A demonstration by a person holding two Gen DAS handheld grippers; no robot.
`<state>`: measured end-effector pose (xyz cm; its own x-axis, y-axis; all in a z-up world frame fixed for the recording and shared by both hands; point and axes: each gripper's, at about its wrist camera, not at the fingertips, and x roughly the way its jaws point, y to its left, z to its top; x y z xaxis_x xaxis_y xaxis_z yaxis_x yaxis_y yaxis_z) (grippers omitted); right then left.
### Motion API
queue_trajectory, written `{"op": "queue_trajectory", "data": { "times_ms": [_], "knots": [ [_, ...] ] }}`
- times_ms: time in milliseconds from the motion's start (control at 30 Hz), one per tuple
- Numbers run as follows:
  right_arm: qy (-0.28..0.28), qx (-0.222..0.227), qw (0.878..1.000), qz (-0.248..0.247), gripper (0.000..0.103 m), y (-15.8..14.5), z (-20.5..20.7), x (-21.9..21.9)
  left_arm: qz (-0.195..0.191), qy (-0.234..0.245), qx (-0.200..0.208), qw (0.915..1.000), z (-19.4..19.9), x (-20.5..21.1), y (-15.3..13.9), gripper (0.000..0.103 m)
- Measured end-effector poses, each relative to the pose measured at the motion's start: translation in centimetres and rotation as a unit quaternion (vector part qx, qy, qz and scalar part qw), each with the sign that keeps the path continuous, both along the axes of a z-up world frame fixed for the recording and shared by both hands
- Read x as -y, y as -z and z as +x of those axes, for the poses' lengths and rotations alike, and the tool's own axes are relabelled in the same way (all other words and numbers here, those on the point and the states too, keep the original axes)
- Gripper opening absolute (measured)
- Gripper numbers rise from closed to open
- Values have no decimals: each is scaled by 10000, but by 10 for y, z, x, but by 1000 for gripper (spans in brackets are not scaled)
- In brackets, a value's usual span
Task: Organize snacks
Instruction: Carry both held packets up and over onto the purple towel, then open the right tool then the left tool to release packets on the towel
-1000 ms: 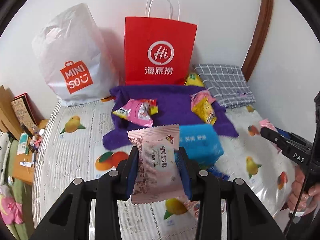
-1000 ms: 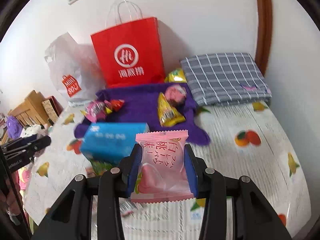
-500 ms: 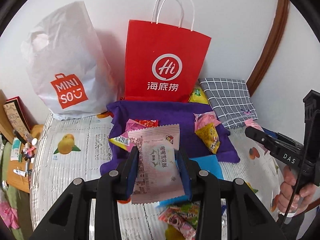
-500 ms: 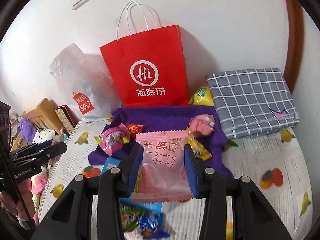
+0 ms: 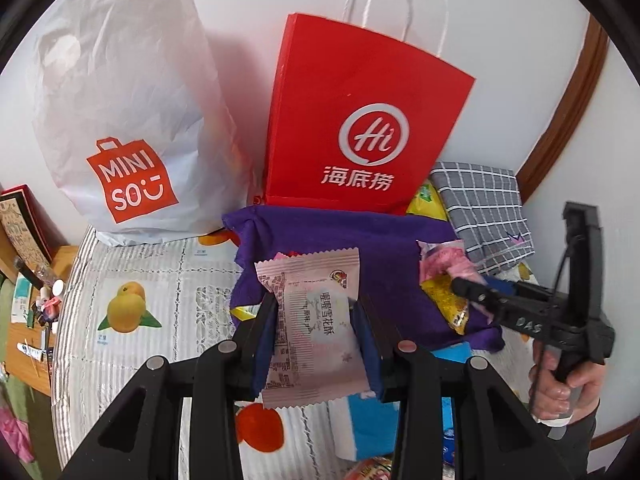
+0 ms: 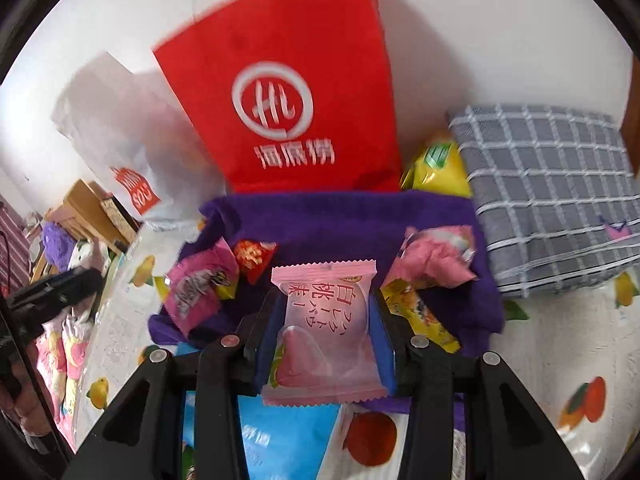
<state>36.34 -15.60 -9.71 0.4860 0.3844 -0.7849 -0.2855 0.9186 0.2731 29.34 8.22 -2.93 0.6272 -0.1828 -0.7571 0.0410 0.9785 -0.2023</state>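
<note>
Both grippers are loaded. The left gripper (image 5: pixel 314 330) has its jaws pressed against the sides of a pale pink snowflake-pastry packet (image 5: pixel 314 320), which stands upright between the blue pads with its crimped top edge above the fingertips. The right gripper (image 6: pixel 324 330) pinches a pink peach-flavoured packet (image 6: pixel 326 332) the same way, upright and held across its width.

Just ahead of both sets of jaws lies the purple cloth (image 6: pixel 340 220), with loose snacks on it: a magenta wrapper (image 6: pixel 198 292) to the left of the right jaws, a small red packet (image 6: pixel 252 254) beside it, a crumpled pink wrapper (image 6: pixel 434 260) and a yellow packet (image 6: pixel 420 316) to their right. Behind the cloth stands the red Haidilao paper bag (image 5: pixel 360 120), with a white Miniso bag (image 5: pixel 124 100) off to the left.

The worry, as I see it, is the grip itself: these pillow packs are slick and air-filled, squeezed only at the edges, so a quick swing could let one twist or slide out. The two tools are also close; in the left view the right gripper's tip (image 5: pixel 466 288) sits just right of the jaws over the cloth, so they could knock together if both release in the same spot.

Both tools are held low and roughly level, pointing toward the bags, and the person's right hand (image 5: pixel 564 384) is wrapped around its handle.
</note>
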Motion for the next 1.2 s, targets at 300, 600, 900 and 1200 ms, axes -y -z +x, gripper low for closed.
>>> {"op": "queue_trajectory", "data": {
  "times_ms": [300,600,900,1200],
  "knots": [
    [-325,-523,9972,-420,42,48,20,-15,-178,83,-189,9996,26,-6,21,36],
    [-558,-562,9943,-708,43,63,25,-26,-377,275,-292,9985,55,6,34,36],
    [-723,-534,9930,-768,51,67,27,-39,-283,191,-433,9985,81,14,50,36],
    [-539,-202,9979,-283,66,31,24,-21,-241,224,-536,9980,98,21,72,37]
  ]
}}
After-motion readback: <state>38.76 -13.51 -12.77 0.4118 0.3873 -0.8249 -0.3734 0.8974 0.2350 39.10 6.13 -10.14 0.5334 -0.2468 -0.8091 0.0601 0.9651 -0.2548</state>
